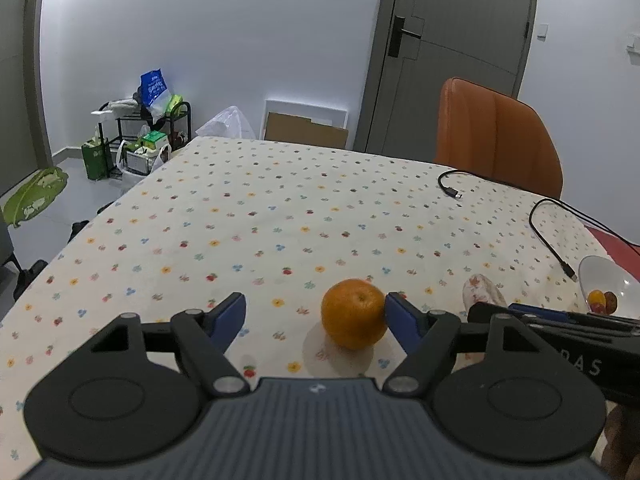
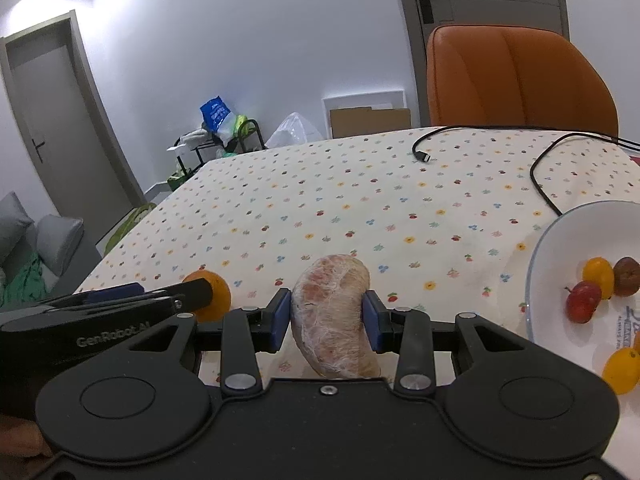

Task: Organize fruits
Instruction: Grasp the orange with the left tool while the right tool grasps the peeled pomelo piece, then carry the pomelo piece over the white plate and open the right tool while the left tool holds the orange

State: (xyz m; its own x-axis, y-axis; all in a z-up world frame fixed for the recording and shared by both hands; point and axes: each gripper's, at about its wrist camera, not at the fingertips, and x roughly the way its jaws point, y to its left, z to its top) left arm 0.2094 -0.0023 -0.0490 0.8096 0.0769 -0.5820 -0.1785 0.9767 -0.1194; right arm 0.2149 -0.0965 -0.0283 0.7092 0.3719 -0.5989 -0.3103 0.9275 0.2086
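The left tongs [image 1: 314, 316] gape wide around a round orange tangerine [image 1: 353, 313] on the floral-cloth surface [image 1: 256, 216], while the right tongs [image 2: 326, 318] grip a peeled pinkish pomelo segment [image 2: 334, 316].

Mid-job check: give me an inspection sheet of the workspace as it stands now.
Surface: table with floral tablecloth.
Job's things: orange on the cloth; peeled pomelo segment; white bowl holding small fruits.
Clutter: nothing seen.
Grippers: left gripper open, one pad touching the orange; right gripper around the segment, grip unclear.
Cables: two black USB cables on the far right of the cloth.
Surroundings: orange chair, grey door, storage rack.
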